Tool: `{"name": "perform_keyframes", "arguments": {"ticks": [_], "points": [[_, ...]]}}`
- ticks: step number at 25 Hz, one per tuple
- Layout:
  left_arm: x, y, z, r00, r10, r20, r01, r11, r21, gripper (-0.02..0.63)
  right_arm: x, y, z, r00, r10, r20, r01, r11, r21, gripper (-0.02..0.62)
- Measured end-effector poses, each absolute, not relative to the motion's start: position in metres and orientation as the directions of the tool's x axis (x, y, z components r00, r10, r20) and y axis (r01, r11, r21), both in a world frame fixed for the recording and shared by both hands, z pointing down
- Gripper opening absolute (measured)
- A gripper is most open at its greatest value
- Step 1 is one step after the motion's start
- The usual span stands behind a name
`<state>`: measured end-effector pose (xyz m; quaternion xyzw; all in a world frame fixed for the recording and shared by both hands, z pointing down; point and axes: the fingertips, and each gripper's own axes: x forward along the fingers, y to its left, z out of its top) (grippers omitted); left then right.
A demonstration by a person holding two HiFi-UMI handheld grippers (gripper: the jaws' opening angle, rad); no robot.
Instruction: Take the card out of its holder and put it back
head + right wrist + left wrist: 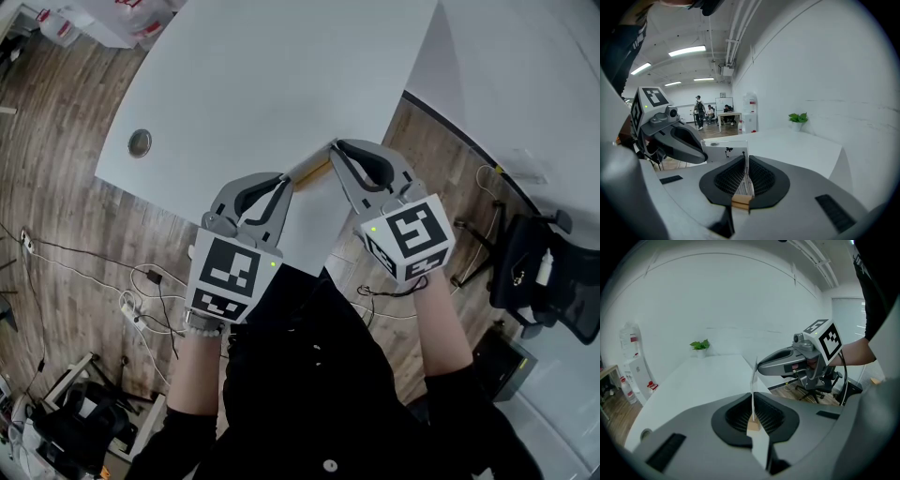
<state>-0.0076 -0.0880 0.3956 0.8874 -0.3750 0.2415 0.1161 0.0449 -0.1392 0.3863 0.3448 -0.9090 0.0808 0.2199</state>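
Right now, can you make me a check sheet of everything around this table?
Surface: white table with a round grommet.
Job's things: card standing in its wooden holder, over the table's near corner.
Clutter: nothing seen on the table.
Grippers: left gripper and right gripper both shut on the holder, one at each end.
Cables: loose cables and a power strip on the floor.
Surroundings: potted plant, black chair, wood floor.

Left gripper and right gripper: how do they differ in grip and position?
The left gripper is shut on the card, seen edge-on; the right gripper is shut on the wooden holder, with the card's face showing. In the head view the right gripper reaches farther out than the left gripper. Both are shut and meet near the table edge.
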Motion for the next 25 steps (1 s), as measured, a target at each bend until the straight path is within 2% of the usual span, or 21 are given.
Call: {"name": "perform_keyframes", "arguments": {"ticks": [25], "points": [[0.002, -0.095, 0.422, 0.595, -0.575, 0.562, -0.709, -0.704, 0.031, 0.028, 0.055, -0.145, 0.418, -0.644, -0.566, 0.514, -0.667, 0.744, -0.016, 0.060]]}}
